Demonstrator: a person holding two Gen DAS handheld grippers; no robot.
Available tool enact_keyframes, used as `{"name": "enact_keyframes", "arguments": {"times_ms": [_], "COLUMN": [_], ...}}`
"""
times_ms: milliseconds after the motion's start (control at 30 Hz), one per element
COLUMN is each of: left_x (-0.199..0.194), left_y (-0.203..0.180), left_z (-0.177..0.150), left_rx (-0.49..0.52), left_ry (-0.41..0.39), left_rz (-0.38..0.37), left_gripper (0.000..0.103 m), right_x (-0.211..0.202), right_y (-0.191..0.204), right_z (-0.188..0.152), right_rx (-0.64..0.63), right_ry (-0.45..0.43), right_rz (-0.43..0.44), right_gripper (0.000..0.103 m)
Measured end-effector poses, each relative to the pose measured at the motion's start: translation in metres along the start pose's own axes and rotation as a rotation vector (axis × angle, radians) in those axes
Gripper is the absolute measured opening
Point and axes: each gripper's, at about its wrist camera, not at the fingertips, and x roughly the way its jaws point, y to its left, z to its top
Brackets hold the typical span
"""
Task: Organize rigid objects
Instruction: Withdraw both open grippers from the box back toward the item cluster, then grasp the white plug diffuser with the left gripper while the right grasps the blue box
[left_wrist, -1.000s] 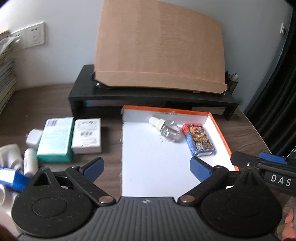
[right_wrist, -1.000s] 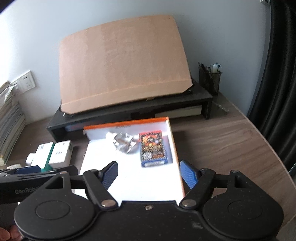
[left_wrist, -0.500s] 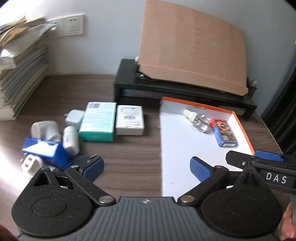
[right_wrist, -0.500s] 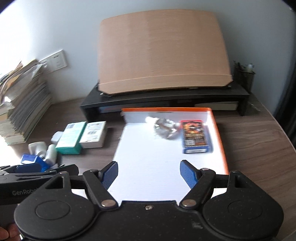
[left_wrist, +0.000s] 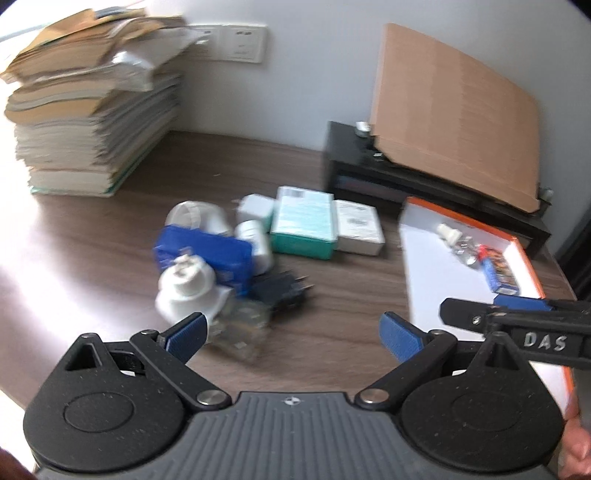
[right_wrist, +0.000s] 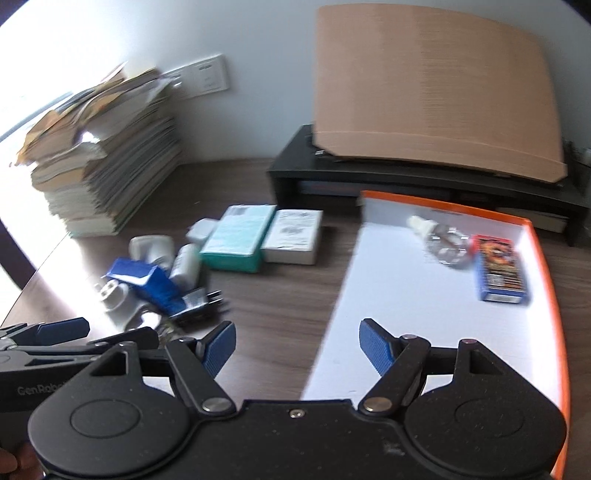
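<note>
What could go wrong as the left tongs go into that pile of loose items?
The open left tongs face a tight heap: the white ceramic lamp socket leans against the blue carton, so a grab could topple both. The clear plastic piece beside them is blurred and may slip.

Office or home study desk: dark wood-grain desktop (right_wrist: 280, 317), tall stack of papers and booklets (left_wrist: 85, 122) against the wall, white wall sockets (left_wrist: 240, 44), black monitor riser (right_wrist: 369, 177) with cardboard sheet (right_wrist: 432, 92) leaning on it.
</note>
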Motion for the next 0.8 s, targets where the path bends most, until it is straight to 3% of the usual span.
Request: {"name": "enact_keyframes", "arguments": {"times_ms": [333,633,800], "left_x": [0.018,0.05,0.071], "left_y": [0.045,0.048,0.047], "left_z": [-0.016,-0.017,-0.014], "left_rx": [0.036,0.166,0.219], "left_ry": [-0.022,-0.022,-0.015], "left_rz": [0.077,0.016,0.028], "left_gripper": [0.103,0.103,0.103], "right_x": [0.009,0.014,0.018], "right_y": [0.025,0.025,0.023], "right_z": [0.004,0.007,0.008], "right_rx": [-0.038,-0.027,-0.014], "right_ry": [0.011,0.023,0.034], "right_rz": [0.033,-0.014,-0.044], "right_gripper": [0.087,0.087,0.087]}}
